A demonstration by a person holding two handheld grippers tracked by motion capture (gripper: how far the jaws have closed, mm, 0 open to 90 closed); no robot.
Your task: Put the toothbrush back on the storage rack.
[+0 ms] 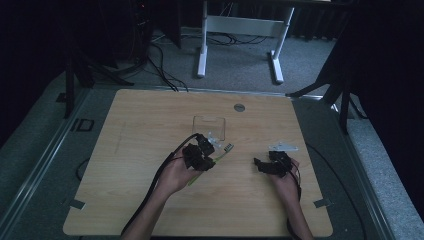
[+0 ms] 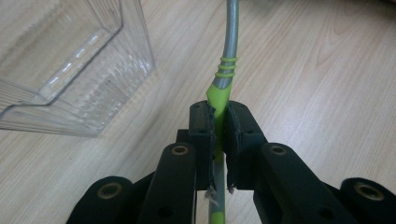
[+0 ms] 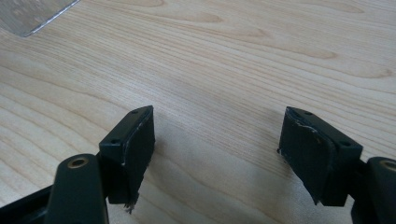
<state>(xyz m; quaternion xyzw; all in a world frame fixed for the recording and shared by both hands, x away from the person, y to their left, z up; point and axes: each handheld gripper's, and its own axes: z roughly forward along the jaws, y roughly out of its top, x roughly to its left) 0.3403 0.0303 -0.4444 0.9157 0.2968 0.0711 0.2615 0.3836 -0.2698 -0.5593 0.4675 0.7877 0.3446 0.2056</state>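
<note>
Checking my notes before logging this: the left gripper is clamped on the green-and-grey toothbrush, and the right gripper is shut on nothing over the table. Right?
Not quite. The right gripper is open, its jaws wide apart over bare table, as the right gripper view shows. The left gripper is indeed clamped on the toothbrush.

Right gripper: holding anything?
No. The right gripper has its jaws wide apart over the bare wooden table, nothing between them.

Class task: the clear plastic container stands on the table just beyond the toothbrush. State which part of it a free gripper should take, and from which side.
Grip the clear container by one thin upright wall, coming from above over its open top. Its body looks too wide to span, but the open right gripper could probably straddle a wall. The left gripper is shut on the toothbrush.
</note>
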